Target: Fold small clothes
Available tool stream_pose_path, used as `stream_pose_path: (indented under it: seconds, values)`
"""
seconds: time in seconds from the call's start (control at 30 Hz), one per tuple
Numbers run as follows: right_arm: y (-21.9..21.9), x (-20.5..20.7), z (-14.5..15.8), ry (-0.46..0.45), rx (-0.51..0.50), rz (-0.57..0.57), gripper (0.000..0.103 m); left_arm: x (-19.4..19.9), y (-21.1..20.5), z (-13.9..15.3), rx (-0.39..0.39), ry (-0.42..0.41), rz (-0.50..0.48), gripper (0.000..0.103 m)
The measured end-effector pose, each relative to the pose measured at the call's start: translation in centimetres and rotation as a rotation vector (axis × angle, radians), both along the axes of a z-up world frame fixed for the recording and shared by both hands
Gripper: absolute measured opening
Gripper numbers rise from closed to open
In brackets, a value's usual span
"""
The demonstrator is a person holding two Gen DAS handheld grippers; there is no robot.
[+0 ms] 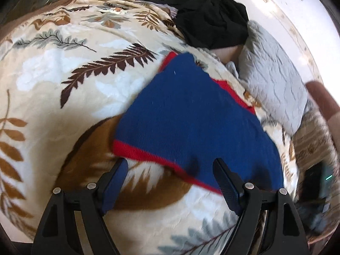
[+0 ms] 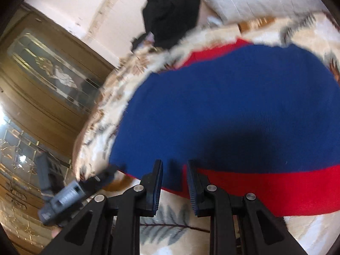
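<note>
The blue sweater (image 1: 191, 114) lies flat on the bed (image 1: 63, 74) for folding, left hand-held gripper (image 1: 170, 170) wide, right hand-held gripper (image 2: 175, 167) narrow, neither holding anything.

- One blue knitted garment (image 1: 191, 123) with red edging, lying flat on the blanket.
- One cream blanket (image 1: 63, 74) printed with leaves, spread under it.
- One heap of black clothing (image 1: 208, 21) at the far side; how many pieces it holds cannot be told.
- One grey quilted pillow (image 1: 274, 78) to the right of the heap.
- Two grippers: the left gripper (image 1: 172, 165) and the right gripper (image 2: 174, 165), each with two fingers.
- One wooden cabinet (image 2: 42, 85) with glass panels, at the left.
</note>
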State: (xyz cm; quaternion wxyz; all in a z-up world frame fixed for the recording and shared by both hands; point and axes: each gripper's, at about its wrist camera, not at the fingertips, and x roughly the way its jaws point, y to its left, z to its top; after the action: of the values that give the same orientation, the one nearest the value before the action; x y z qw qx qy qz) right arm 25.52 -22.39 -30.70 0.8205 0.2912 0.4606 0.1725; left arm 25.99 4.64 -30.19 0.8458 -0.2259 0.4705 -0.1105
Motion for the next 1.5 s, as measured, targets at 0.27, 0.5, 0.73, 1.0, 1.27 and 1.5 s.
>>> stream_pose_path:
  seconds: [0.27, 0.5, 0.73, 1.0, 1.27, 1.5]
  values:
    - [-0.9, 0.8, -2.4, 0.094, 0.042, 0.003, 0.021, 2.3, 1.3, -0.3, -0.090, -0.012, 0.102, 0.077]
    - [-0.8, 0.6, -2.5, 0.083, 0.051, 0.013, 0.021, 3.4, 0.4, -0.3, -0.003, -0.053, 0.084, 0.019]
    - [-2.4, 0.1, -0.8, 0.038, 0.084, -0.017, 0.025, 3.2, -1.3, 3.2, 0.034, -0.192, -0.002, 0.013]
    - [-7.4, 0.6, -2.6, 0.150, 0.201, -0.154, 0.024, 2.5, -6.7, 8.7, 0.092, -0.312, -0.176, 0.011]
    - [-14.9, -0.8, -0.5, 0.081, 0.387, -0.314, 0.033, 1.3, -16.0, 9.9, 0.130, -0.357, -0.386, 0.010]
    - [-17.8, 0.1, -1.6, 0.098, 0.576, -0.364, 0.077, 0.1, -22.3, 3.8, 0.275, -0.246, -0.581, 0.010]
